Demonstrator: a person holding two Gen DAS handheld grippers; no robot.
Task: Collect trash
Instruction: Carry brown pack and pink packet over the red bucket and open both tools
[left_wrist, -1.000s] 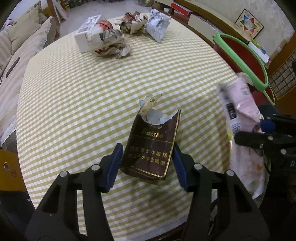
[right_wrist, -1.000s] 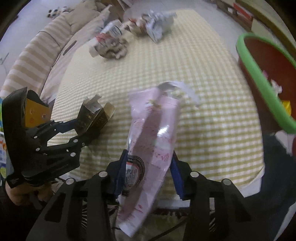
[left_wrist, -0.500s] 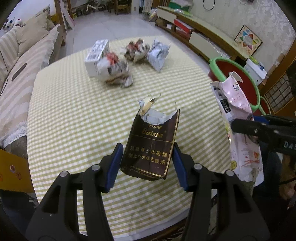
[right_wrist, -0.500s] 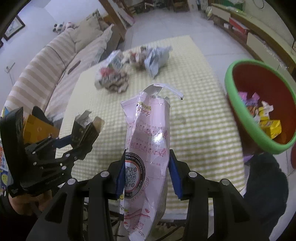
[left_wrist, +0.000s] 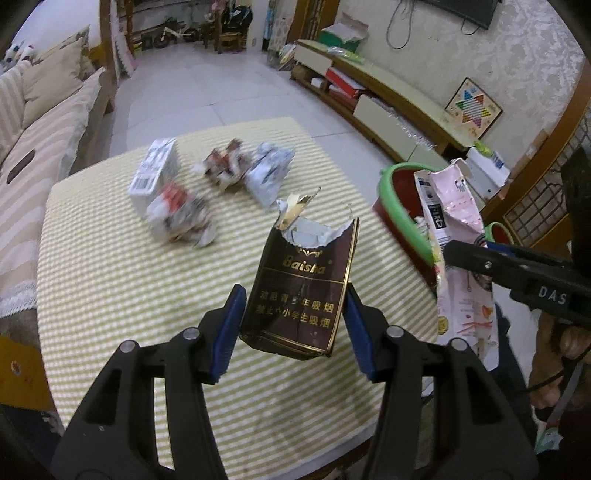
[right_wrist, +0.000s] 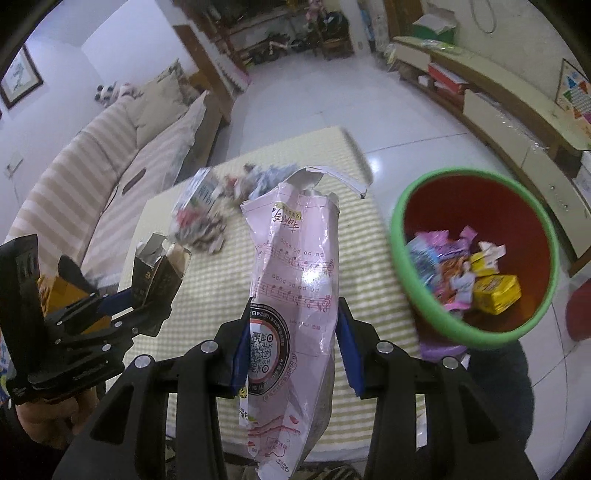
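Trash is in both my tongs now: the left tongs (left_wrist: 293, 325) are clamped on a torn brown cigarette pack (left_wrist: 301, 288), its ragged open top pointing up, and the right tongs (right_wrist: 293, 343) are clamped on a crumpled pink snack bag (right_wrist: 295, 295) whose long tail hangs below the pads. Both pieces ride clear above the checked worktop (left_wrist: 110, 277). The red bin with the green rim (right_wrist: 476, 251) stands off the worktop's right edge, already holding a few bright wrappers, and that is where I judge both loads should go. To do this well I would carry the pink bag across first, since my right side is nearer the bin, and let go only once the dangling tail is inside the rim, or the limp foil may catch the green edge and slide out onto the floor. The pack is stiffer and should drop cleanly, but I want it well over the opening before easing my grip. I must also keep the two tongs from bumping as they converge on the same mouth. More crumpled paper and a small white box (left_wrist: 155, 170) wait at the worktop's far end for later trips.
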